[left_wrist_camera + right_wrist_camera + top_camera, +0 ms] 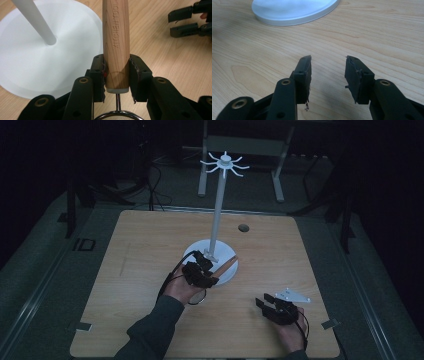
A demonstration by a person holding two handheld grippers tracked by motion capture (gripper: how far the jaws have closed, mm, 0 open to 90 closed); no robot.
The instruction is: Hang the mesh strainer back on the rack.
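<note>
Left gripper view: left gripper clamped on wooden strainer handle, long axis pointing away over white stand base, mesh end nearest camera. Right gripper agape, holding nothing, above table.

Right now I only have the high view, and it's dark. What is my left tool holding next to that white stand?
Observer: The left tool is shut on a wooden handle, near the end that carries a metal wire.
Operator: Any marking on it?
Observer: Yes, KITCHEN TOOL is stamped along the wood.
Operator: What's at the wire end?
Observer: A thin stem runs to a round metal rim with what looks like mesh; it could be a strainer, but it is cut off at the frame's bottom edge.
Operator: And my right tool?
Observer: The right tool is open with nothing between its jaws, over bare wood table, short of the white base.
</note>
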